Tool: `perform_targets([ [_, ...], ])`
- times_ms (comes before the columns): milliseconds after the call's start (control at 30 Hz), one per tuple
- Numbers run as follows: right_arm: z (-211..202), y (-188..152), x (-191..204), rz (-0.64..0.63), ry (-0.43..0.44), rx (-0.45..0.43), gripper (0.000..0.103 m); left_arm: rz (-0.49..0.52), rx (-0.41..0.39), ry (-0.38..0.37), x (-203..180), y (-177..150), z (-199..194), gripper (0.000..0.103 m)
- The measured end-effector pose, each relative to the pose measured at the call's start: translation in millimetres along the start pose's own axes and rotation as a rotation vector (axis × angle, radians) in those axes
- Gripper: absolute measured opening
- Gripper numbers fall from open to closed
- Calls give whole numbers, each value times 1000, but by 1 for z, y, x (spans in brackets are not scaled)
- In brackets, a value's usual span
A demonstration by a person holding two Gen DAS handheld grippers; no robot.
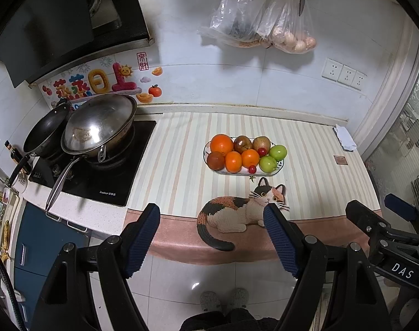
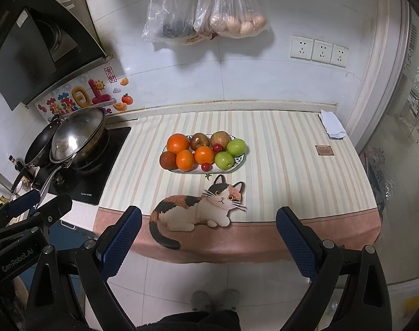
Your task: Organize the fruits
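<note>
An oval plate point(image 1: 279, 168) point(image 2: 240, 162) sits mid-counter on a striped mat, full of fruit: oranges point(image 1: 221, 144) point(image 2: 177, 143), two green apples point(image 1: 278, 152) point(image 2: 236, 147), brownish pears point(image 1: 261, 143) point(image 2: 220, 139), a dark red fruit point(image 1: 215, 160) point(image 2: 168, 160) and small red cherry-like fruits point(image 1: 252, 169) point(image 2: 206, 167). My left gripper point(image 1: 211, 211) is open and empty, held back from the counter's front edge. My right gripper point(image 2: 209, 213) is also open and empty, beside it, equally far from the plate.
A stove with a steel wok point(image 1: 99, 128) point(image 2: 78, 135) and black pan point(image 1: 46, 132) stands left. A cat-shaped mat point(image 1: 237, 212) point(image 2: 198, 209) lies in front of the plate. A folded cloth point(image 1: 344, 138) point(image 2: 331, 125) lies back right. Bags point(image 1: 264, 24) point(image 2: 206, 13) hang on the wall.
</note>
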State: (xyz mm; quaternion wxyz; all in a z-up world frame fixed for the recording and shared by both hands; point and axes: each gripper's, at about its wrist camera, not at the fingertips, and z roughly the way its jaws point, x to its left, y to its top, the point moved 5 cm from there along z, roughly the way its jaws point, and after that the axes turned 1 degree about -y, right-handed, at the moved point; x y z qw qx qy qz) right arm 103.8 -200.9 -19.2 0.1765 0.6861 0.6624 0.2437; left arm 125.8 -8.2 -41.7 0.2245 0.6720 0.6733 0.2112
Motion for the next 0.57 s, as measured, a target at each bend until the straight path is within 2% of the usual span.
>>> perform_targets([
  [567,4,-5,4,1,-9,5,100,4,-4,-3,4,-3,-1,76],
])
